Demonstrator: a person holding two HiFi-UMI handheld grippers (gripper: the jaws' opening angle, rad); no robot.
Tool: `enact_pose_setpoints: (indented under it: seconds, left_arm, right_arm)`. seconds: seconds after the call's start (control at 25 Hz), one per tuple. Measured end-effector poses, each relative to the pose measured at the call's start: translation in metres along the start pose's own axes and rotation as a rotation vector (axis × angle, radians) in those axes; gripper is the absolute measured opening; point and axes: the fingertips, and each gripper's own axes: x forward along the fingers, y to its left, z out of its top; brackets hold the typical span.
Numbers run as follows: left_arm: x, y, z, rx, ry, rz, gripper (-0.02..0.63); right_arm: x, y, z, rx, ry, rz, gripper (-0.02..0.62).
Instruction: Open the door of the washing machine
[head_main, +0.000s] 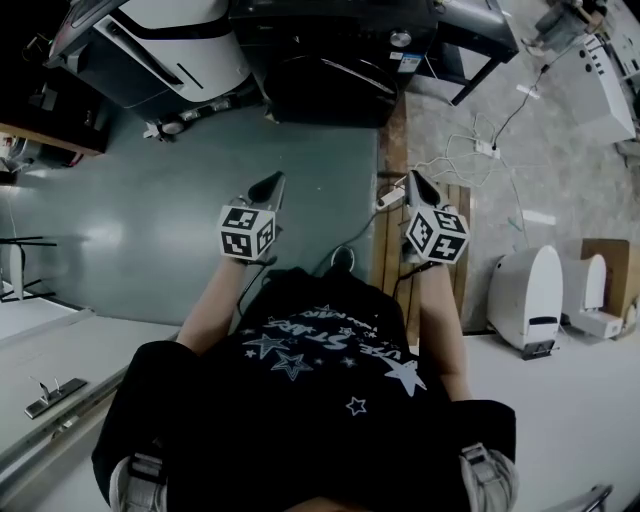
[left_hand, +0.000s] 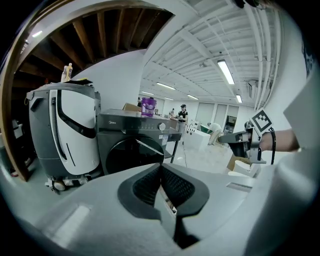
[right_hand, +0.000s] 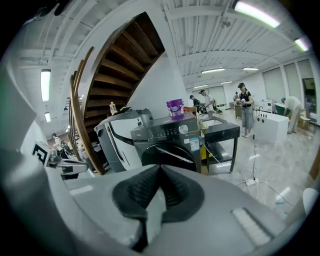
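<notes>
Washing machine (head_main: 330, 55) door (head_main: 332, 92): shut and untouched, a dark round front at the 12 o'clock edge of the head view, well apart from both grippers.
Person: standing, forearms stretched forward, one gripper in each hand, both tipped a little downward.
Left gripper (head_main: 270, 186): jaws closed tip to tip, ribbed pads (left_hand: 145, 187) meeting, nothing between them.
Right gripper (head_main: 414, 186): likewise closed and empty, pads (right_hand: 137, 192) pressed together.
Floor (head_main: 200, 230): a green-grey stretch between the grippers and the washing machine; a power strip (head_main: 487, 148) with its cables lies at 2 o'clock from the right gripper, off the straight path.
Bearing: in the head view the door lies at about 1 o'clock from the left gripper and 11 o'clock from the right gripper. The right gripper view has it at 12 o'clock above the jaws, the left gripper view at 11 o'clock.
Nearer hand: the two tips stand level, so neither is clearly nearer. The right one looks the better aimed.
Door's line: a pale bar (right_hand: 175, 155) slants across the round front from 10 o'clock to 4 o'clock. Which edge swings out I cannot tell.
Neighbours: white-and-grey appliance (right_hand: 117, 135) just beside it at 9 o'clock, black table (right_hand: 220, 131) at 3 o'clock, purple cup (right_hand: 175, 107) on top.
Coming move: probably a long reach straight ahead, with one gripper's jaws opened before they meet the door.
Far end: people (right_hand: 245, 107) at work in the hall.
</notes>
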Motion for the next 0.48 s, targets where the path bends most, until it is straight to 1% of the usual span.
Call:
enact_pose_setpoints:
  seconds: [0.04, 0.16, 0.24, 0.28, 0.36, 0.48]
  left_arm:
    - [0.006, -0.001, 0.004, 0.007, -0.003, 0.007, 0.011]
    - [0.021, -0.004, 0.02, 0.03, -0.021, 0.034, 0.011]
    - [0.027, -0.006, 0.027, 0.025, -0.031, 0.053, 0.011]
    - [0.029, -0.006, 0.029, 0.019, -0.032, 0.062, 0.011]
    - [0.033, -0.008, 0.029, 0.008, -0.022, 0.071, 0.011]
    - [0.04, -0.007, 0.024, 0.005, 0.004, 0.074, 0.011]
  right_arm:
    - [0.004, -0.003, 0.003, -0.005, 0.0, 0.024, 0.007]
    - [0.019, -0.01, 0.013, -0.039, 0.001, 0.089, 0.159]
    - [0.028, -0.014, 0.017, -0.072, 0.013, 0.115, 0.222]
    - [0.033, -0.016, 0.018, -0.083, 0.022, 0.121, 0.242]
    - [0.042, -0.02, 0.018, -0.08, 0.038, 0.129, 0.262]
    - [0.054, -0.026, 0.014, -0.056, 0.055, 0.134, 0.265]
